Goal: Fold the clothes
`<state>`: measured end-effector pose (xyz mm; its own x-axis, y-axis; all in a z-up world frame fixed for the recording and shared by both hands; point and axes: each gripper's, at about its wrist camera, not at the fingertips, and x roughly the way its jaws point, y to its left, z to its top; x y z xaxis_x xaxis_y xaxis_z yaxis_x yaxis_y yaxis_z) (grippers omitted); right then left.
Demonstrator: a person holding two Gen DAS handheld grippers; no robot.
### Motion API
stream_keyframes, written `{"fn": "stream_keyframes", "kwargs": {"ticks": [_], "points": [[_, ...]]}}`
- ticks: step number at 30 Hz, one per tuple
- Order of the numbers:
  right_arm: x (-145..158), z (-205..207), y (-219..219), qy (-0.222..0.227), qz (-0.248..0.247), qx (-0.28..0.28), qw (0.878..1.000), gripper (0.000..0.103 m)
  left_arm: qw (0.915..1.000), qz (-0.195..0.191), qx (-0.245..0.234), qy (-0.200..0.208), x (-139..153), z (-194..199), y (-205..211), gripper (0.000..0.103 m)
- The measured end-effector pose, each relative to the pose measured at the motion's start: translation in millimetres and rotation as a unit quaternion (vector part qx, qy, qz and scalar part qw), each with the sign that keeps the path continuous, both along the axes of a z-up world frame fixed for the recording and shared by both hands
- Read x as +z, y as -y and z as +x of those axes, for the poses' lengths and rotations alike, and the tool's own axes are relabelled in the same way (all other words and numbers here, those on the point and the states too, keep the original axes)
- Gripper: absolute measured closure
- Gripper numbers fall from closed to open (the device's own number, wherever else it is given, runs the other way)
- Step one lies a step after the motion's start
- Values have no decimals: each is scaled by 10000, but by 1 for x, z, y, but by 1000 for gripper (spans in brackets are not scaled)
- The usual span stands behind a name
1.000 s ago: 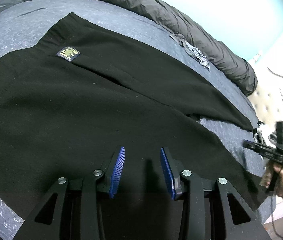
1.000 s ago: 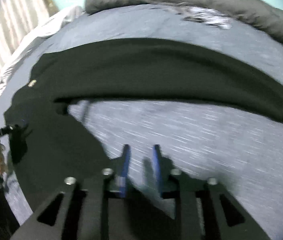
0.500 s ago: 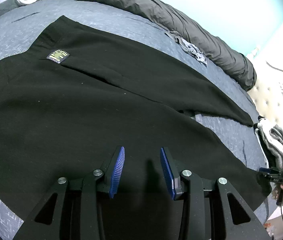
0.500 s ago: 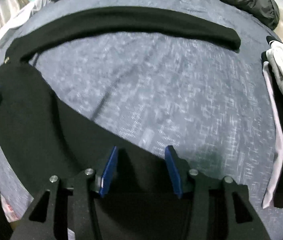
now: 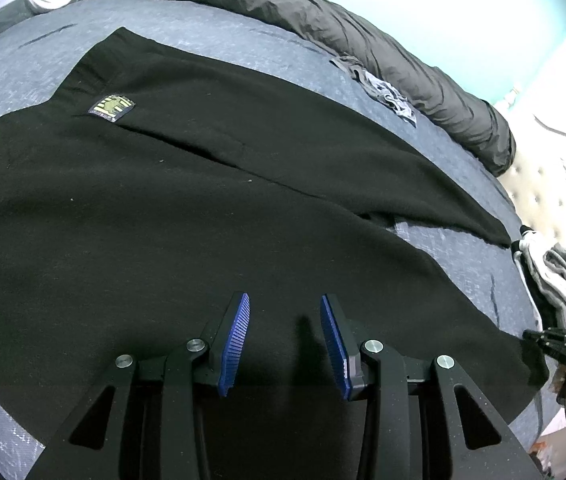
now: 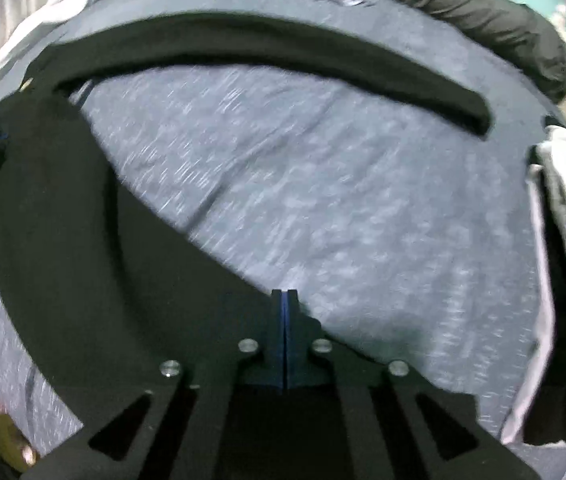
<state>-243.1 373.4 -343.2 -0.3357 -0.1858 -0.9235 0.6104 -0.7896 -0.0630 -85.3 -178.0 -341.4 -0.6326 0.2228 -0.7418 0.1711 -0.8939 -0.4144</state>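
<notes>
Two tongs in play. Black fleece trousers [image 5: 187, 216] lie spread flat on the blue-grey heathered bed [image 6: 323, 184], legs splayed apart, small yellow woven patch [image 5: 111, 107] near the waistband. Left tongs [image 5: 285, 340] hang over the near trouser leg, blue ribbed pads parted, nothing between them. Right tongs [image 6: 285, 332] are clenched at the edge of the near leg's hem; the frame is blurry, so probably pinching fabric, can't confirm. Rumpled dark grey duvet [image 5: 363, 52] along the far bed edge, folded grey-and-white clothes pile [image 5: 551, 276] just beyond the trouser cuffs.
</notes>
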Motion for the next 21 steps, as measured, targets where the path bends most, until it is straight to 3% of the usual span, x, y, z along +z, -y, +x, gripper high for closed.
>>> {"fn": "stream_keyframes", "kwargs": {"ticks": [3,6,8,9,10,17,19,21], "points": [[6,-9,-16,-114,-212,-386,9990,103,10000,-4,-2,6,0,1,0,63],[6,-7,-15,91,-375,-267,9989,103,10000,-4,14,7,0,0,1,63],[1,-5,-10,307,-347,-250,9986,91,10000,-11,8,5,0,0,0,63],[-2,-3,-7,352,-333,-221,9986,68,10000,-17,0,1,0,0,-1,63],[-5,-1,-5,391,-318,-190,9985,55,10000,-23,-8,-1,1,0,-1,63],[-22,1,12,455,-82,-5,9989,58,10000,-34,-4,7,0,1,0,63],[-24,2,16,411,-17,71,9991,83,10000,-35,-6,5,0,1,0,63],[-25,5,21,336,67,161,9993,94,10000,-32,-10,5,0,2,0,63]]}}
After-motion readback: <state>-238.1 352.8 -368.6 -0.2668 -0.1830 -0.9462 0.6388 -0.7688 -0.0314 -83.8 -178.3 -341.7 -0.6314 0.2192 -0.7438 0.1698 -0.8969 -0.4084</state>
